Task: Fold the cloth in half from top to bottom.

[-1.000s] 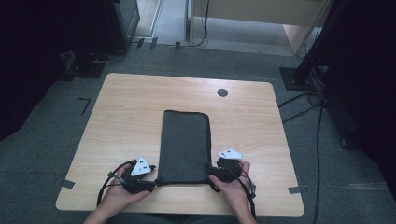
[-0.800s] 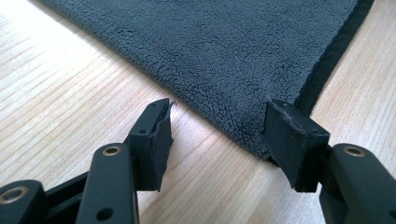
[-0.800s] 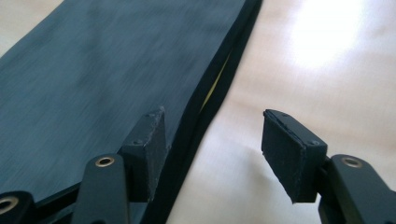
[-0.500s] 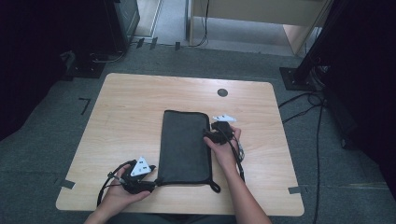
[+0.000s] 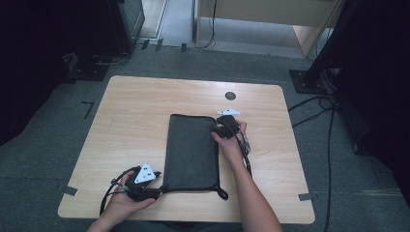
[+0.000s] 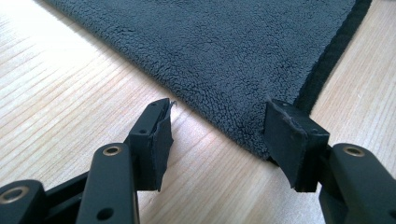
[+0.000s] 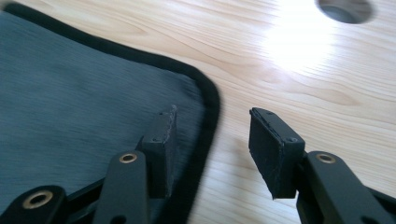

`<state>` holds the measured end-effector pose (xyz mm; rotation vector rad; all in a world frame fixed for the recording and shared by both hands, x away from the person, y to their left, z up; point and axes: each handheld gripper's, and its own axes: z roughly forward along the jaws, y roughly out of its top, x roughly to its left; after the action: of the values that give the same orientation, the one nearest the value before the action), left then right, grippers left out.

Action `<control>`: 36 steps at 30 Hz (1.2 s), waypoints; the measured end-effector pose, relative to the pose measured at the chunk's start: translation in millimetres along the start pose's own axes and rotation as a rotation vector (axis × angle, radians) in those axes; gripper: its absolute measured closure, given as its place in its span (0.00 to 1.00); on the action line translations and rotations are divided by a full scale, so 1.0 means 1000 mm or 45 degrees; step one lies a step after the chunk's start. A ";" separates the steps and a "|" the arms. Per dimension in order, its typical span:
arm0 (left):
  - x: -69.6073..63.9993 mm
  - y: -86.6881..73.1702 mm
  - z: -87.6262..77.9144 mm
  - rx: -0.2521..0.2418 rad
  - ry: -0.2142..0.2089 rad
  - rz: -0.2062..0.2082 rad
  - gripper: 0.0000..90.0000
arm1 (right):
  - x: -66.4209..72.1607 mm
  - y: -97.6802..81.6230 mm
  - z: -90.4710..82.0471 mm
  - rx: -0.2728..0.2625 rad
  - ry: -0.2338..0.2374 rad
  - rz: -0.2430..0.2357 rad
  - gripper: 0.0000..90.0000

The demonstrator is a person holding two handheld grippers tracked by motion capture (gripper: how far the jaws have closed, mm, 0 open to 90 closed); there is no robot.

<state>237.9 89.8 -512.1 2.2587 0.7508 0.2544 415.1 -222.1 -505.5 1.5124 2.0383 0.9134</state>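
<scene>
Scene: I am working a dark grey fleece towel (image 5: 191, 150), folded into a long strip and lying flat in the middle of the wooden table (image 5: 135, 121).
Left gripper (image 5: 153, 192): I am holding it at the towel's near left corner, jaws partly open with the corner lying between them; neither pad seems to be pressing on the fabric, so it is holding nothing.
Right gripper (image 7: 212, 140): I am bringing it to the far right corner, and its jaws have just been closing; one jaw is riding over the black hem (image 7: 210, 100), the other over bare wood, nothing pinched yet.
Doing it well: I am judging that the hem must sit fully between the pads before I squeeze.
Watch for: I am guarding against catching only the top layer.
</scene>
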 end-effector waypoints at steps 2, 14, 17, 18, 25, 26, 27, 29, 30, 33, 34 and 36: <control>0.000 0.000 0.000 -0.002 -0.002 -0.002 0.47 | -0.001 0.001 -0.001 -0.004 0.105 0.065 0.58; 0.006 0.001 -0.001 0.001 -0.057 -0.069 0.42 | 0.010 -0.003 0.005 0.060 0.108 -0.031 0.66; 0.015 0.005 -0.001 -0.014 -0.096 -0.133 0.36 | 0.014 -0.003 0.003 0.077 0.104 -0.037 0.69; 0.019 0.008 -0.002 -0.029 -0.093 -0.154 0.36 | 0.013 -0.003 0.003 0.075 0.113 -0.030 0.71; 0.054 0.039 0.009 -0.154 0.017 -0.289 0.36 | 0.013 -0.005 0.003 0.059 0.156 -0.026 0.84; 0.060 0.045 0.013 -0.161 0.044 -0.304 0.37 | 0.012 -0.005 0.003 0.056 0.160 -0.027 0.85; 0.066 0.052 0.018 -0.169 0.071 -0.321 0.36 | 0.012 -0.005 0.003 0.051 0.168 -0.022 0.85; 0.078 0.063 0.028 -0.171 0.131 -0.343 0.36 | 0.011 -0.006 0.003 0.044 0.175 -0.020 0.86; 0.084 0.068 0.034 -0.159 0.159 -0.352 0.37 | 0.011 -0.006 0.003 0.043 0.175 -0.023 0.87; 0.102 0.082 0.051 -0.128 0.235 -0.400 0.37 | 0.012 -0.006 0.003 0.045 0.169 -0.036 0.88; 0.108 0.086 0.056 -0.118 0.261 -0.415 0.38 | 0.012 -0.006 0.003 0.045 0.170 -0.036 0.88; 0.118 0.094 0.065 -0.108 0.299 -0.450 0.38 | 0.011 -0.007 0.003 0.041 0.177 -0.019 0.88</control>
<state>400.6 67.8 -497.3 1.9940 1.2206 0.3763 409.4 -211.9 -511.9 1.4857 2.1682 1.0106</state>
